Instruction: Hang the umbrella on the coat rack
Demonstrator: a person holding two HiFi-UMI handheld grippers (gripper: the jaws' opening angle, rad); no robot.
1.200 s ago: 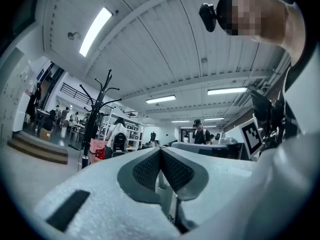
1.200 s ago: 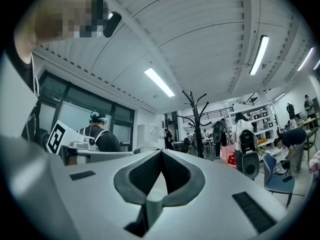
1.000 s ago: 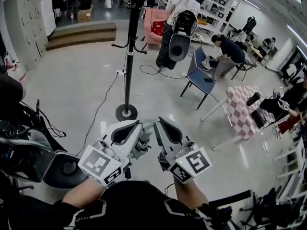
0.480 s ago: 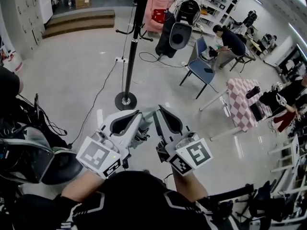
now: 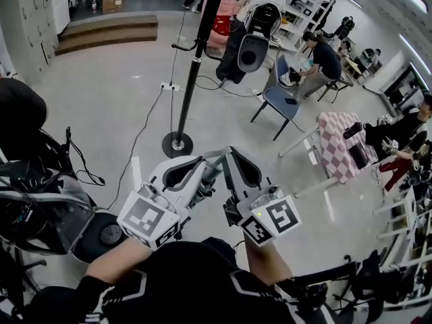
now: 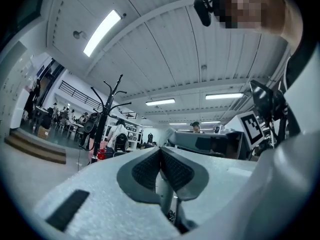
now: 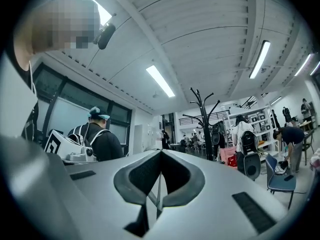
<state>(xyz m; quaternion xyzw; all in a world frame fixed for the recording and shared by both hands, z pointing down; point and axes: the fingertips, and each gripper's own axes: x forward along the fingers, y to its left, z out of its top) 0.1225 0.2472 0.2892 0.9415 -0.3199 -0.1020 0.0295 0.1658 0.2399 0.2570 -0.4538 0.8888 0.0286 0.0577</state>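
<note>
Left claw (image 5: 201, 162), right claw (image 5: 229, 152), adjacent, both closed

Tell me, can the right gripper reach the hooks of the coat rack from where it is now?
Probably not yet. The right gripper is held close to the person's body, and the coat rack stands apart across bare floor. Nothing blocks the way, so stepping closer should help.

Open floor (image 5: 121, 93) up to coat rack (image 5: 189, 86), cable (image 5: 145, 137) alongside, chair (image 5: 280, 103) to right.
</note>
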